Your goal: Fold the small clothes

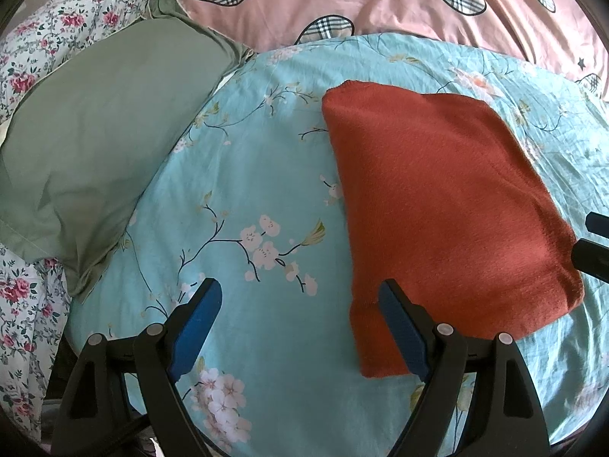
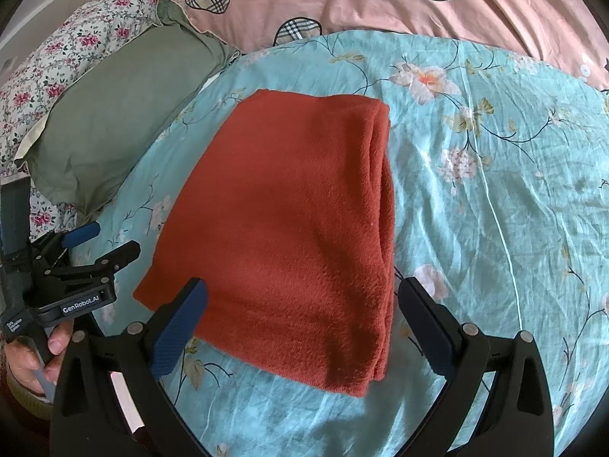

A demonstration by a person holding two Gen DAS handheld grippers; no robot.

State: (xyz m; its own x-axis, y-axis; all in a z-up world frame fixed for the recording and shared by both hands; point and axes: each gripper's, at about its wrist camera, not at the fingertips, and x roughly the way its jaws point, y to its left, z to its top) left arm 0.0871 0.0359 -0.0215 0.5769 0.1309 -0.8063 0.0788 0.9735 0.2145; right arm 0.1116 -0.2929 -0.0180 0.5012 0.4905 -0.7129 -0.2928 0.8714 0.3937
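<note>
A rust-red fleece garment (image 2: 289, 236) lies folded flat in a neat rectangle on the light blue floral sheet (image 2: 495, 198). It also shows in the left wrist view (image 1: 449, 198). My left gripper (image 1: 300, 304) is open and empty, hovering over the sheet at the garment's near left corner. It also shows at the left of the right wrist view (image 2: 104, 238). My right gripper (image 2: 302, 302) is open and empty, hovering over the garment's near edge. Its tips show at the right edge of the left wrist view (image 1: 592, 240).
A sage green pillow (image 1: 95, 152) lies left of the garment. A white floral quilt (image 1: 49, 38) is bunched at the far left. A pink duvet (image 1: 342, 0) with plaid hearts covers the back. The bed's near edge is just below the grippers.
</note>
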